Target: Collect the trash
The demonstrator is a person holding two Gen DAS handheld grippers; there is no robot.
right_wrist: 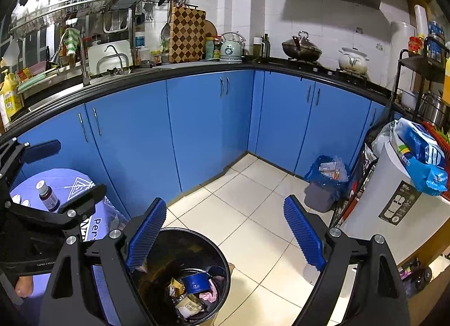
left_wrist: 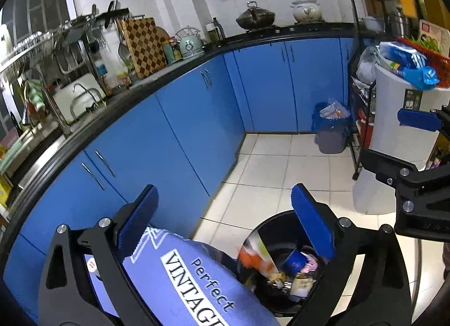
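2 grippers are in view. The left gripper (left_wrist: pixel 225 222) stands wide, nothing between its blue pads; in its own view a blurred orange and white wrapper (left_wrist: pixel 254 255) is in mid-air just over the bin (left_wrist: pixel 264 230), inside the rim at the left, apart from both pads. Its long axis runs roughly upper left to lower right, though the blur hides its exact shape. The right gripper (right_wrist: pixel 225 230) is also spread wide and empty, above the bin's (right_wrist: pixel 216 253) far rim and the floor.

There are 2 bins. The black bin below the grippers holds 1 blue cup (right_wrist: pixel 195 283) lying on its side with the mouth up-left, 1 pink crumpled piece (right_wrist: pixel 209 293), and several paper and foil scraps that cannot be counted. The grey bin (right_wrist: pixel 319 195) with a blue liner stands in the corner by the cabinets, stuffed with wrappers.

Left of the black bin is a table under a lilac cloth (right_wrist: pixel 70 182) printed "Perfect VINTAGE"; 1 small dark bottle (right_wrist: pixel 47 193) with a white cap stands upright on it.
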